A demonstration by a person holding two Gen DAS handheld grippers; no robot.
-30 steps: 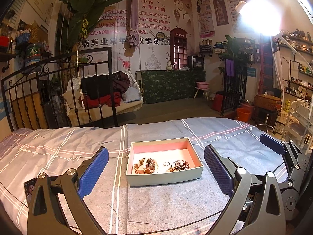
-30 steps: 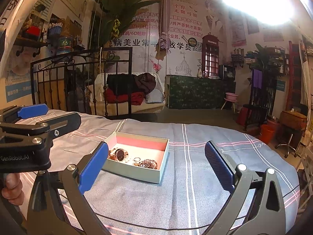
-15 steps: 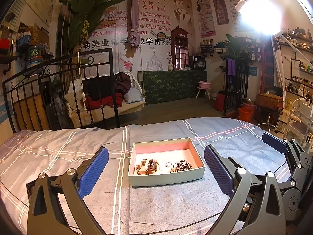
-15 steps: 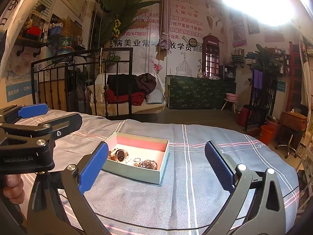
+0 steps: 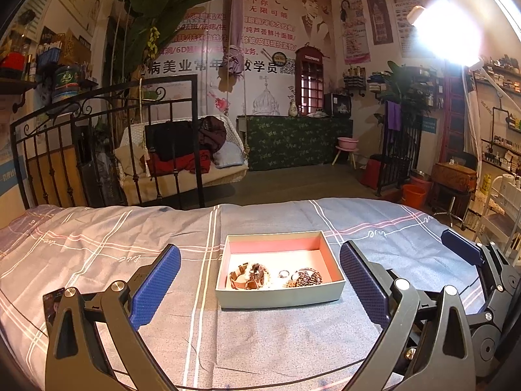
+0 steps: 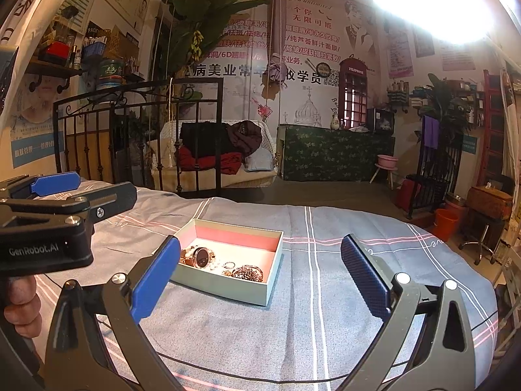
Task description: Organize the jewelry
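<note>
On the grey-blue plaid bedspread [image 5: 97,247], wide bare cloth is seen all round a shallow pale-green cardboard box [image 5: 280,296] with pink inner walls. Both the left claw [image 5: 259,288] and right claw [image 6: 260,280] are held released, empty. A brown-strapped watch [image 5: 247,275], beaded bracelet [image 5: 304,278] and small silver ring [image 5: 284,273] are gathered along its near wall.

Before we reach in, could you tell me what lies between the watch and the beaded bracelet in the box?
A small silver ring lies between the watch and the beaded bracelet, clearest in the left wrist view.
</note>
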